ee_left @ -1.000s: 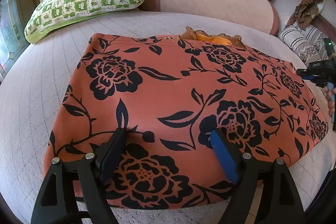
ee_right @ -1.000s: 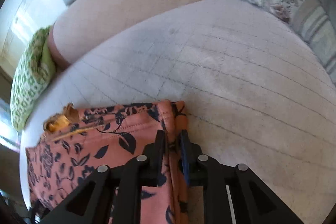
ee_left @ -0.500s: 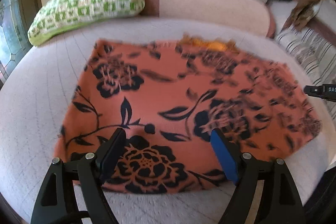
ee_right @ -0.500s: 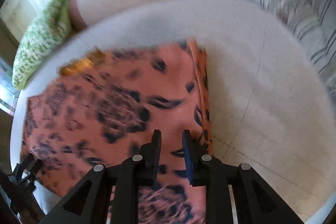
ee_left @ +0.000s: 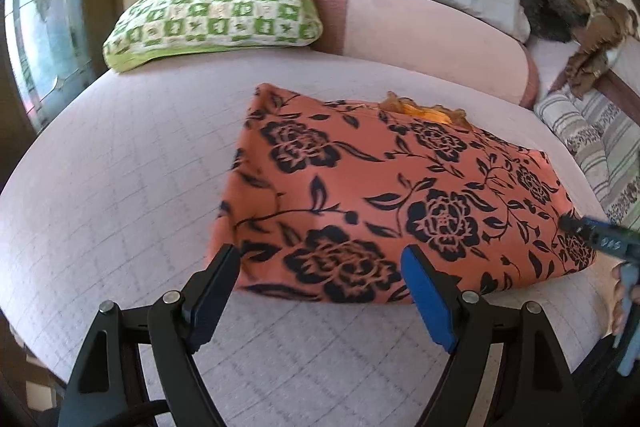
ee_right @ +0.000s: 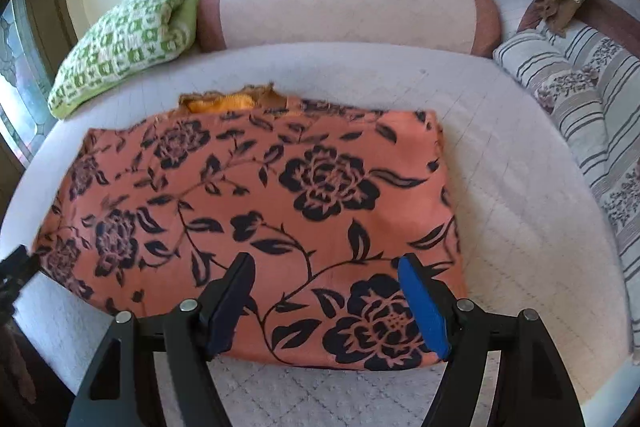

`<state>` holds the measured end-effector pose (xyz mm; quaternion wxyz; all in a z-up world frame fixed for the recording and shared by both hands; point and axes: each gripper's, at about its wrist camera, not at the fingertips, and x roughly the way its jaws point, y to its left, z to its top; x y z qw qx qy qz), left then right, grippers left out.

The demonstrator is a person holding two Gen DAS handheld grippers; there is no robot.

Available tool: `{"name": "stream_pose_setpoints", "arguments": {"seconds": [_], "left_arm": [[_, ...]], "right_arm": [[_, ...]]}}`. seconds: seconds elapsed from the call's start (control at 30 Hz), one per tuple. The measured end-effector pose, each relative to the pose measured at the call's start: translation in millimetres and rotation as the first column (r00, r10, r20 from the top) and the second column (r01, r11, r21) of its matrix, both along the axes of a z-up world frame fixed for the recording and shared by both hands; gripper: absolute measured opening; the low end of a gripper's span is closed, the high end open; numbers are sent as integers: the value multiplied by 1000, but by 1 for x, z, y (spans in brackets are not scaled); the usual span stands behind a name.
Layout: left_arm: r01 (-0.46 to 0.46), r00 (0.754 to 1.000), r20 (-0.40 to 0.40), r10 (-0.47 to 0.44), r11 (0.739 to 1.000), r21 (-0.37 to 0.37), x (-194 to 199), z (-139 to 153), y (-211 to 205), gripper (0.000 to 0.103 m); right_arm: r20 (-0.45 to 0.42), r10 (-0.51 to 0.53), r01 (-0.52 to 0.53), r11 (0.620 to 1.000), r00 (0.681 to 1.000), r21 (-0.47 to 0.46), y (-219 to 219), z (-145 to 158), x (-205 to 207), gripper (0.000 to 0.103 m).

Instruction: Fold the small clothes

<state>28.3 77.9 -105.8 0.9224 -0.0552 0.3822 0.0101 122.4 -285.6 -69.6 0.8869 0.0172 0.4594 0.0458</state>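
The orange floral garment lies folded flat on the bed. Both claws gape wide and empty: the left claw at its near edge, the right claw above it.

The pale quilted bed has bare room on both sides of the flat orange cloth with black flowers. At the back, a green checked pillow and a long pink bolster block the way. A striped cushion lies on the right.
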Motion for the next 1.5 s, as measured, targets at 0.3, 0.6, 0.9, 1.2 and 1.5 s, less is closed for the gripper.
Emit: {"name": "stream_pose_setpoints", "arguments": {"seconds": [0.3,0.6,0.9,1.2,1.5], "left_arm": [[-25,999,-34,25,1000,18,-10,-8,6,83],[-54,996,-70,53,998,-11,-5,-13,10,83],[-102,991,-89,98,994,-47,0,-16,25,83],[-109,989,-104,107,994,-8,2,-20,21,83],[-153,977,-130,171,978,139,3,-20,16,83]], "right_arm": [[-39,-34,35,999,999,31,-14,-26,0,77],[-36,-28,29,999,999,40,-16,-27,0,78],[-35,-28,29,999,999,24,-13,-28,2,79],[-29,-29,29,1000,999,12,-10,-30,1,80],[-19,-30,30,1000,999,3,-9,-31,0,83]]}}
